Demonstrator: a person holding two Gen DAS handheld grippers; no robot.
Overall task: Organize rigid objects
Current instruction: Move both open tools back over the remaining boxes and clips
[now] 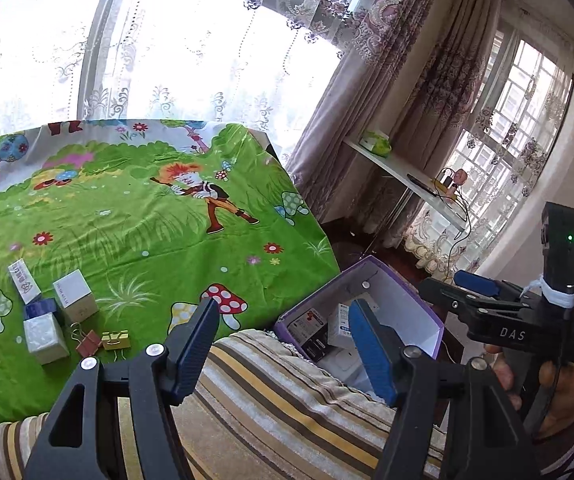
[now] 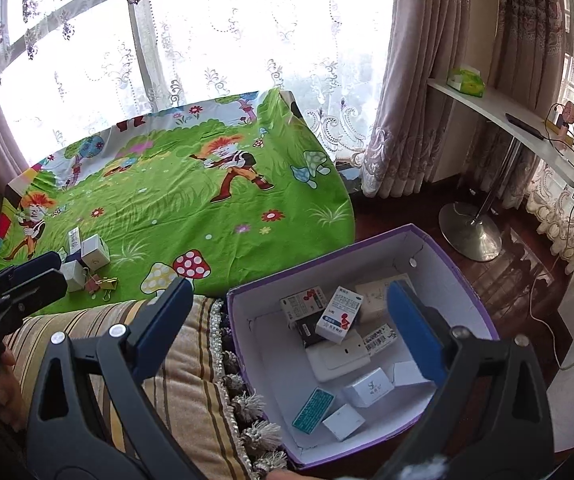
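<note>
Several small boxes (image 1: 57, 312) and binder clips (image 1: 103, 341) lie on the green cartoon cloth (image 1: 159, 232), left of my open, empty left gripper (image 1: 283, 324). A purple-rimmed white box (image 2: 453, 270) holds several small packages, among them a white-blue carton (image 2: 337, 314) and a teal packet (image 2: 313, 410). My right gripper (image 2: 293, 306) is open and empty above this box's near left part. The same boxes (image 2: 87, 262) show far left in the right wrist view. The purple box also shows in the left wrist view (image 1: 411, 308), with the right gripper (image 1: 479, 286) beyond it.
A striped cushion (image 2: 175, 364) with tassels lies between the cloth and the purple box. A white shelf (image 2: 499, 116) with a tissue pack (image 2: 465, 80) and cables stands at right on a metal floor base (image 2: 471, 236). Curtained windows are behind.
</note>
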